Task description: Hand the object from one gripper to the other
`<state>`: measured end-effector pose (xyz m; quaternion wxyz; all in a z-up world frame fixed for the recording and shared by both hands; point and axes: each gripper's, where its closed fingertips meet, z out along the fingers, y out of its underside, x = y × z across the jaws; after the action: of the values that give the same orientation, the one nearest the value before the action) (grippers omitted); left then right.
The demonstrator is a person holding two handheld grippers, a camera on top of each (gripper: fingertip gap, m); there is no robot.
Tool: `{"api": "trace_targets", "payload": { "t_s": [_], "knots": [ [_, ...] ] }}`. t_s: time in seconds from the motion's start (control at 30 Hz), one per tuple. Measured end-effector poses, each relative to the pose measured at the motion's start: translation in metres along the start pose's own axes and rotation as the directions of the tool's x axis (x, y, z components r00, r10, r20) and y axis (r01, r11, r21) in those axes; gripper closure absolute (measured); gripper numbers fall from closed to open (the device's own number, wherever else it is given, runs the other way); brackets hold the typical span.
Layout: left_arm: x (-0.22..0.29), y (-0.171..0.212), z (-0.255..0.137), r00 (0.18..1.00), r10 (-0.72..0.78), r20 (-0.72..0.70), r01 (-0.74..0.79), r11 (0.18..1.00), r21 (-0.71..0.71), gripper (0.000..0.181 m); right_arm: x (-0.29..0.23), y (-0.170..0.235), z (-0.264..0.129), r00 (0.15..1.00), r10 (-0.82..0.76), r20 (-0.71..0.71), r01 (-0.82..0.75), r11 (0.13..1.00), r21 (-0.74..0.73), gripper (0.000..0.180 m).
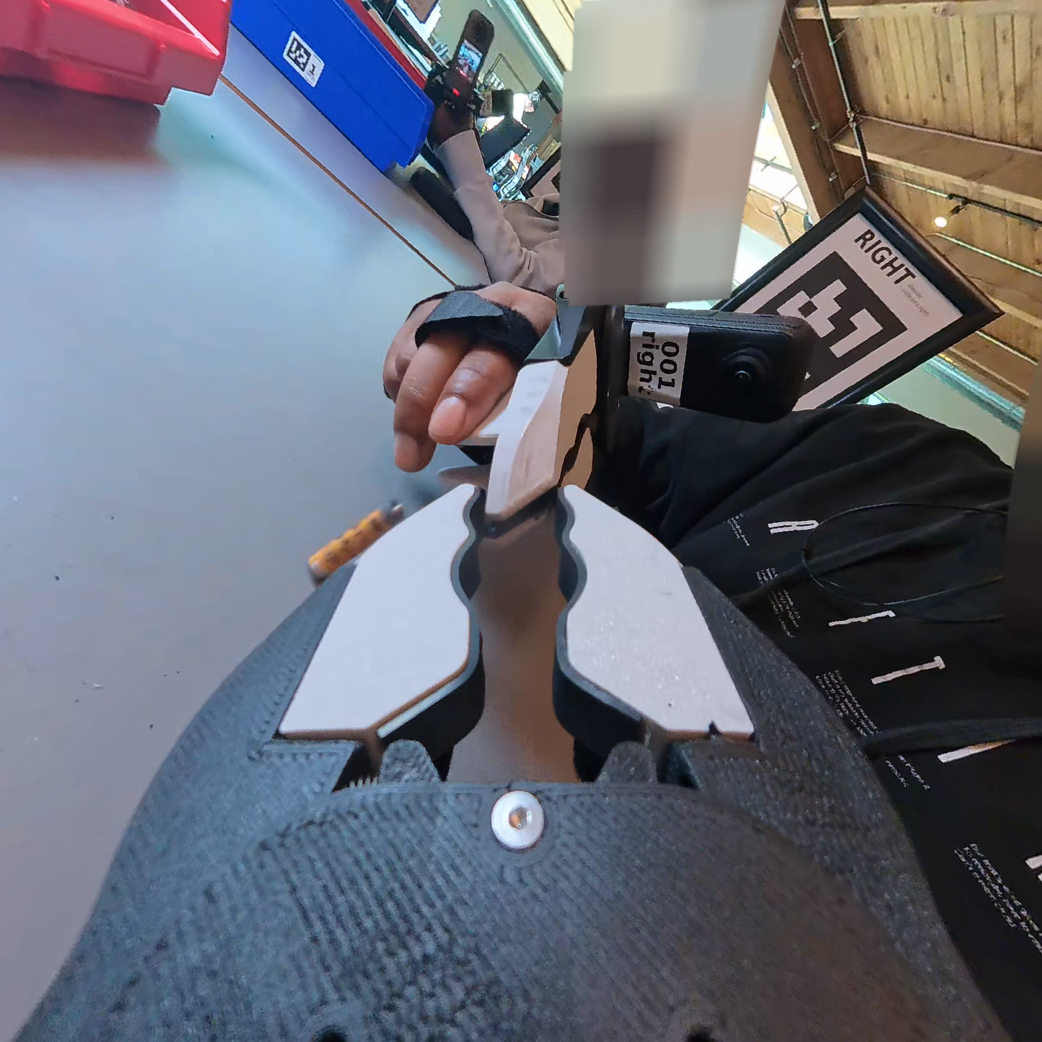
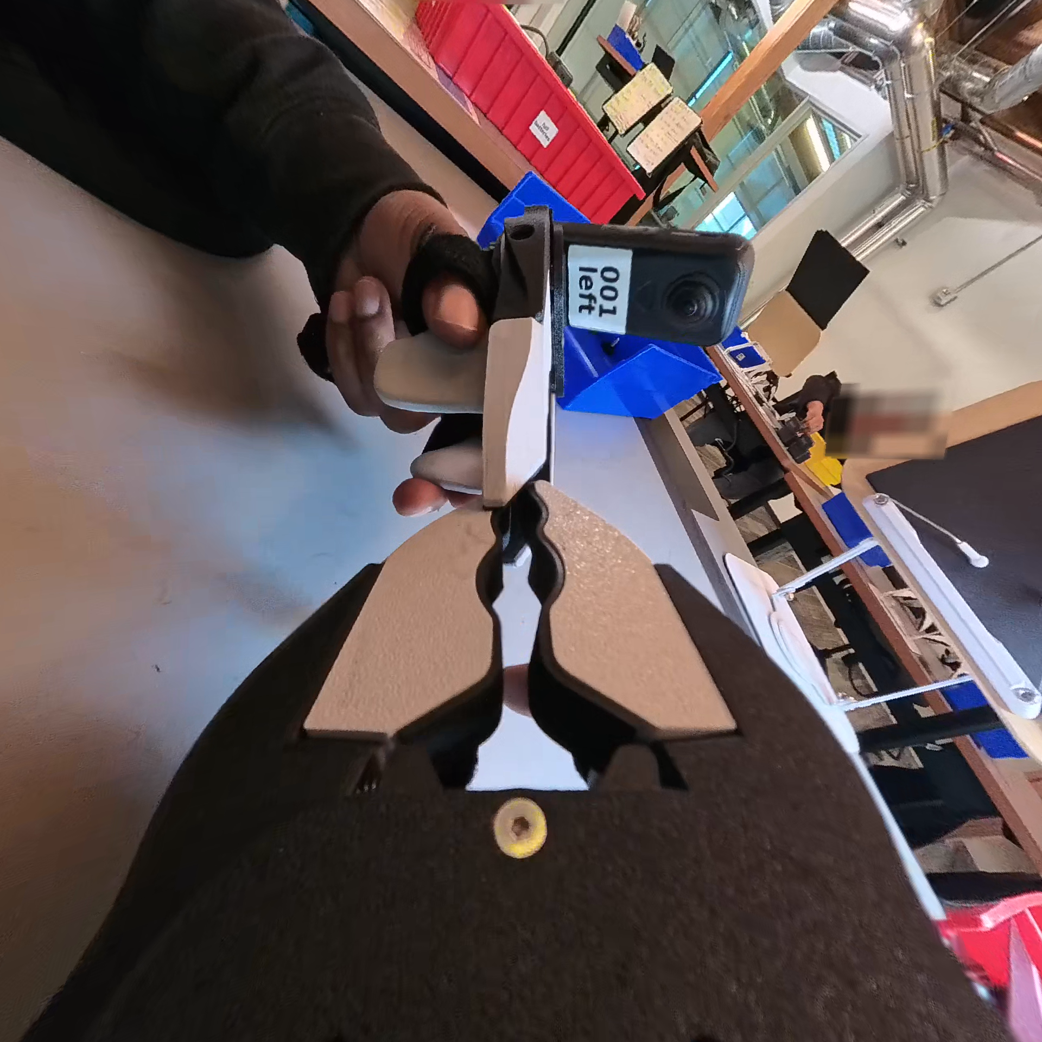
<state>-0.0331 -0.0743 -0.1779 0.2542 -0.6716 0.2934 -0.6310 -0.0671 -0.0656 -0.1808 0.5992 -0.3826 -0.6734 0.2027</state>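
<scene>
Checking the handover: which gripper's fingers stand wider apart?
The left gripper: a wide gap shows between its fingers, while the right gripper has fingers nearly meeting.

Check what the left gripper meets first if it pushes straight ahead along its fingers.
The black, grey-padded right gripper, tip to tip with the open left gripper. Depth is unclear, but the gap looks minimal.

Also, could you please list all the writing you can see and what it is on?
I will not quote writing; these bear it:
White sticker on right tool's camera
White sticker on left tool's camera
Framed marker board
Blue bin's tag
Black sweatshirt print
Red bin's label, too small
</scene>
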Motion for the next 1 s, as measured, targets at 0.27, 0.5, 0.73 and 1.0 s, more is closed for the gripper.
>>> {"api": "trace_targets", "payload": {
  "t_s": [0.27, 0.5, 0.73, 1.0],
  "knots": [
    [-0.018, -0.018, -0.024, 0.980, 0.117, 0.162, -0.125, 0.991, 0.039, 0.162, 0.030, 0.006, -0.012, 0.974, 0.228, -0.013, -0.228, 0.973, 0.025, 0.166],
    [-0.036, -0.022, -0.031, 0.908, 0.259, 0.328, -0.271, 0.963, -0.012, 0.159, -0.001, 0.087, -0.057, 0.786, 0.581, 0.214, -0.375, 0.722, -0.582, 0.151],
    [-0.044, -0.014, -0.027, 0.891, 0.285, 0.355, -0.283, 0.957, -0.057, 0.157, -0.030, 0.105, -0.054, 0.787, 0.556, 0.268, -0.247, 0.682, -0.689, 0.167],
    [-0.051, 0.009, -0.017, 0.708, 0.583, 0.399, -0.483, 0.811, -0.330, 0.145, -0.015, 0.061, -0.035, 0.848, 0.435, 0.302, -0.287, 0.856, -0.429, 0.169]
  ]
}}
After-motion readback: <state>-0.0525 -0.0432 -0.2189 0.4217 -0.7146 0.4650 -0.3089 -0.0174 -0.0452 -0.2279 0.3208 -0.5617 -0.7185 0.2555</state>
